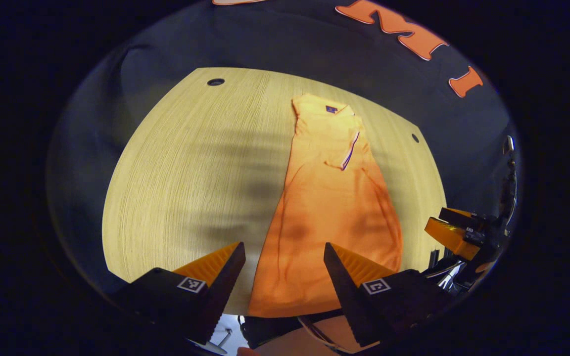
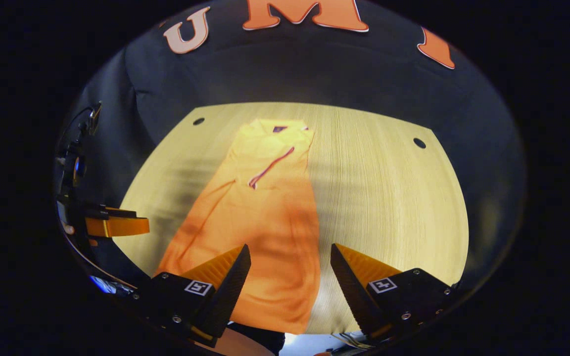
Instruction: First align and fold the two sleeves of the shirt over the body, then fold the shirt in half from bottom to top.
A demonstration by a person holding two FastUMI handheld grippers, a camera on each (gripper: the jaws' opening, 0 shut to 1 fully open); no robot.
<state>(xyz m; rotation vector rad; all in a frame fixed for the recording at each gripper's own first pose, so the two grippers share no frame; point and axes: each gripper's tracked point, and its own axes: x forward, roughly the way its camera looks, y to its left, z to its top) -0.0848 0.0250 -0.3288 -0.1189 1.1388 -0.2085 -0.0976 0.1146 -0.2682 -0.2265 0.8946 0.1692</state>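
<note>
An orange shirt (image 1: 332,207) lies flat on the wooden table (image 1: 191,173), collar at the far end, both sleeves folded over the body into a long narrow shape; a sleeve edge with dark trim crosses the chest. In the right gripper view the same shirt (image 2: 260,217) runs from the near edge to the far end. My left gripper (image 1: 284,252) hovers open above the shirt's hem, near its left corner. My right gripper (image 2: 290,254) is open above the hem's right corner. Each gripper also appears at the side of the other's view: the right one (image 1: 455,230), the left one (image 2: 117,222).
The table (image 2: 389,198) has small round holes near its far corners (image 1: 215,81) (image 2: 419,143). The near table edge runs just under the shirt hem. Bare wood lies on both sides of the shirt.
</note>
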